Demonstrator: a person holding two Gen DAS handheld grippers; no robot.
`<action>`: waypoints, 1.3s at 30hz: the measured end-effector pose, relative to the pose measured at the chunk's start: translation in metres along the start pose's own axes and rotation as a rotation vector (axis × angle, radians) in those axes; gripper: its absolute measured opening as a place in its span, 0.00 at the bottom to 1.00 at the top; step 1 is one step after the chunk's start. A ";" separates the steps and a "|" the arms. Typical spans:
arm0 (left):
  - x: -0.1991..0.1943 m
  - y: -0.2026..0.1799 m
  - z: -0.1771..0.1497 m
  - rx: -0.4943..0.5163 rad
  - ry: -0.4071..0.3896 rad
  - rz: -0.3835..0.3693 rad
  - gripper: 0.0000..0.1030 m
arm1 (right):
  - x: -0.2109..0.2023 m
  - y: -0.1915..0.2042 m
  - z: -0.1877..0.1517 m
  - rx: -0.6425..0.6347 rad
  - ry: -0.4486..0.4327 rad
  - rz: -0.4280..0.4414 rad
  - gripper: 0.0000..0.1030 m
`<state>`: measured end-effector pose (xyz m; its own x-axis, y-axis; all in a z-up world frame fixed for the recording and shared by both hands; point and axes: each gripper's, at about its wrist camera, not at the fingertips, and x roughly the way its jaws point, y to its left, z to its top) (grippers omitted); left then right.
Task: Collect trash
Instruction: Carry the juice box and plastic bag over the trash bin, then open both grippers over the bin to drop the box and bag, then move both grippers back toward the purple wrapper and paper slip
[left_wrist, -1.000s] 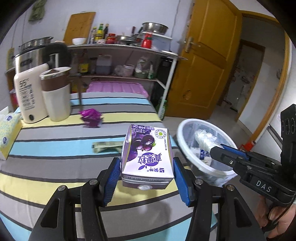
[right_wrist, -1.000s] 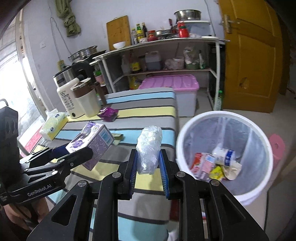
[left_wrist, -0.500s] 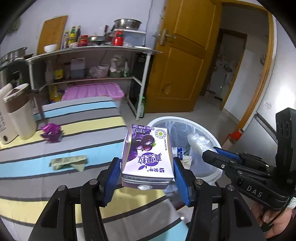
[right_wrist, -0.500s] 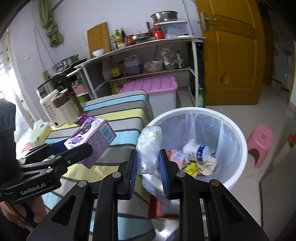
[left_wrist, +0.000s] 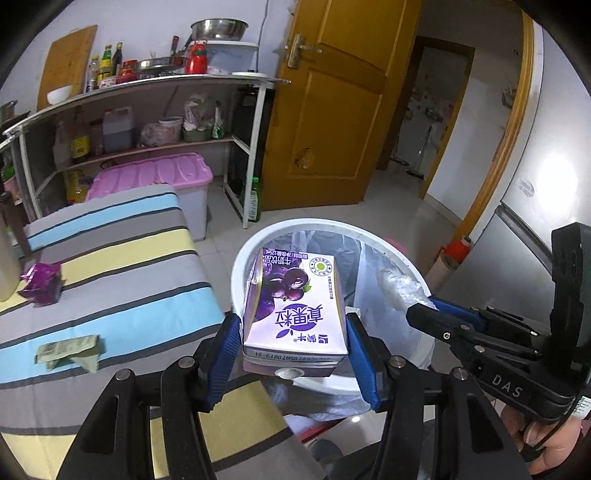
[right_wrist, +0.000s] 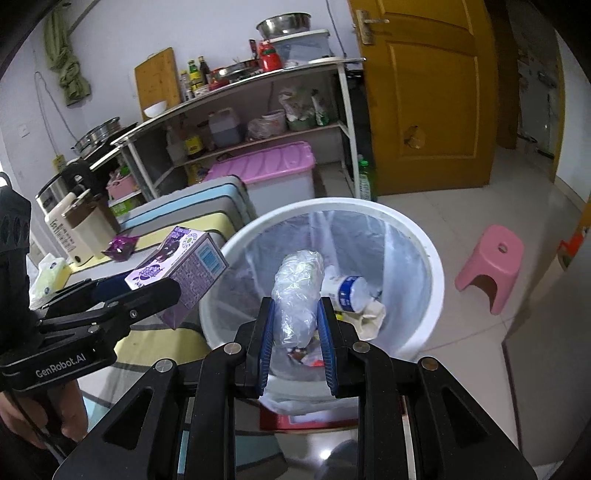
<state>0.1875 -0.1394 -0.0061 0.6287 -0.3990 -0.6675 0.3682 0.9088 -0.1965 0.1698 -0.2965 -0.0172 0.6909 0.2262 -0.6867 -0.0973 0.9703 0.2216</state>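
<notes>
left jaws grip carton | right jaws grip plastic wad | stool right view only

left tool: clamped wide | right tool: clamped narrow, seemingly

Purple carton; white bin; striped blue, grey, yellow tablecloth; pink stool.

Reads "DAS" on the right tongs body, "GenRobot.AI" on the left tongs body, beside the clamped carton.
</notes>
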 end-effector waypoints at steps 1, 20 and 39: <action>0.003 -0.001 0.000 0.003 0.005 -0.001 0.55 | 0.002 -0.002 0.000 0.004 0.004 -0.005 0.24; 0.028 0.001 0.006 -0.017 0.034 -0.046 0.55 | 0.020 -0.015 -0.003 0.016 0.040 -0.034 0.32; -0.044 0.030 -0.021 -0.057 -0.070 0.011 0.55 | -0.014 0.037 -0.013 -0.061 -0.002 0.040 0.32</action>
<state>0.1571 -0.0924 0.0024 0.6796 -0.3944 -0.6185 0.3225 0.9180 -0.2309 0.1469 -0.2631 -0.0084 0.6874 0.2645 -0.6764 -0.1681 0.9640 0.2061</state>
